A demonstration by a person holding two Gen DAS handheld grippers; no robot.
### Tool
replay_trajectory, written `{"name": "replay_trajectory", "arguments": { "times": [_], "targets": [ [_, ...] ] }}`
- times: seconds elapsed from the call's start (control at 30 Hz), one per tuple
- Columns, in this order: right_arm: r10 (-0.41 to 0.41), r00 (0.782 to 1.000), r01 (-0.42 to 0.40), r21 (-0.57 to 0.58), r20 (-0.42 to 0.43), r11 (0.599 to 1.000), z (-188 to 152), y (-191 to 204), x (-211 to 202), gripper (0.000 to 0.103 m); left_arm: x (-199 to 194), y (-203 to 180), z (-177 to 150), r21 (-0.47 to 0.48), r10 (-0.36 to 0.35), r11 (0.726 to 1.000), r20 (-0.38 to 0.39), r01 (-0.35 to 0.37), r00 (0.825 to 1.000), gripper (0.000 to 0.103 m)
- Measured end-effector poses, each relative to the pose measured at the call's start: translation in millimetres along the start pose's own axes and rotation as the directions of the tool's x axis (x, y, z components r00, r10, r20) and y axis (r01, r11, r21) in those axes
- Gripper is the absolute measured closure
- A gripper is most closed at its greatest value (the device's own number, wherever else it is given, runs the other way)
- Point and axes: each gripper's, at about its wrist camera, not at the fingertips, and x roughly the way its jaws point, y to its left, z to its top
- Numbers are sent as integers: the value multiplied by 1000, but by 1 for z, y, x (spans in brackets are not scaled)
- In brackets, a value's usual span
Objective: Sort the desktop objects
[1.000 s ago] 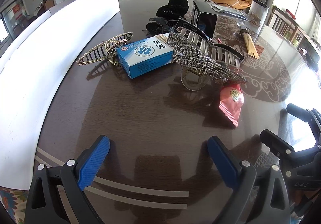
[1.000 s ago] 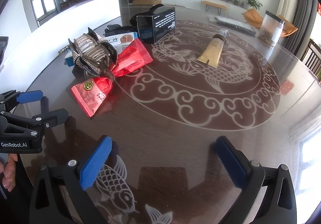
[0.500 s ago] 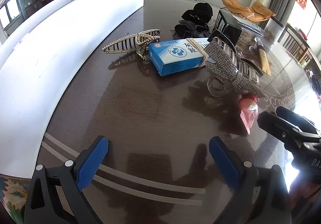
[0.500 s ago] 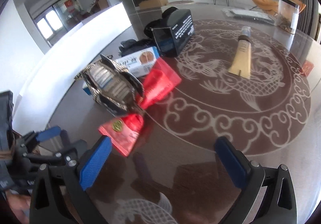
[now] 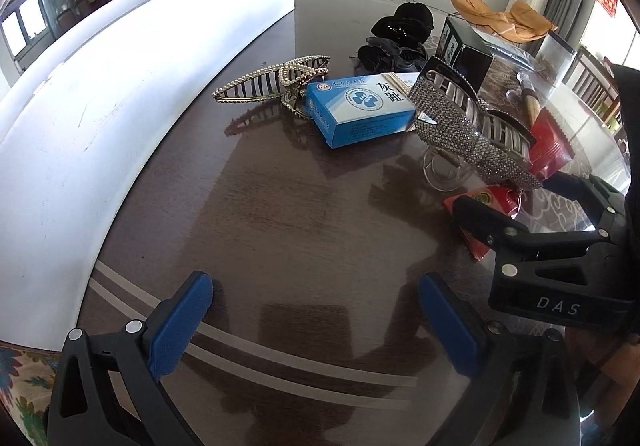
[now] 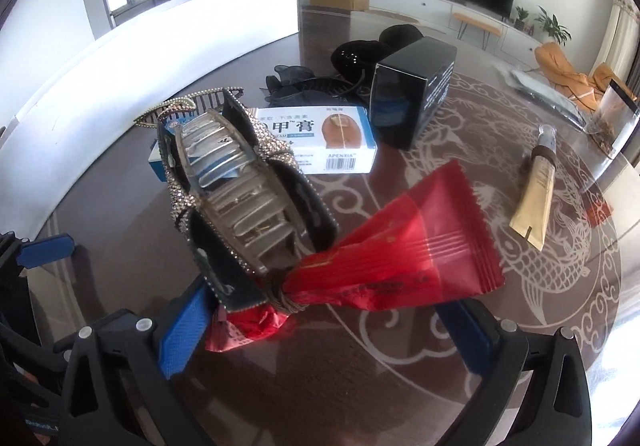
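My right gripper (image 6: 320, 330) is open low over the table, and the twisted near end of a red snack packet (image 6: 392, 246) lies between its blue fingers. A rhinestone hair claw (image 6: 240, 198) rests against that packet on the left. Behind them lies a blue-and-white medicine box (image 6: 320, 142). My left gripper (image 5: 316, 322) is open over bare dark table with nothing in it. Ahead of it I see a pearl hair claw (image 5: 272, 82), the medicine box (image 5: 360, 106), the rhinestone claw (image 5: 472, 126) and the red packet (image 5: 492, 202).
A black box (image 6: 412, 102) and black hair accessories (image 6: 348, 58) sit behind the medicine box. A beige tube (image 6: 538, 190) lies to the right on the patterned tabletop. A long white panel (image 5: 120, 66) runs along the table's left edge. A clear container (image 6: 616, 114) stands far right.
The right gripper has moved forward and left to the red packet, which now lies between its fingers. The left gripper has shifted only slightly. Both stay open.
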Motion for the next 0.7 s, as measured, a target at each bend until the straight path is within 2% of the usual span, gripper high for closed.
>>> {"name": "replay_trajectory", "arguments": {
  "times": [0.27,0.47,0.7],
  "targets": [
    [-18,1000,18,17,-1,1000,2,-15,2,0,2,-2,1,23,12,1000,1,-12,1000,0],
    [-67,998,67,102,-1,993,-2,-45,0,0,1,-3,2,22,13,1000,7,-13,1000,0],
    [-88,996,87,115,3,990,-2,-44,1,0,2,-3,2,22,14,1000,7,-14,1000,0]
  ]
}}
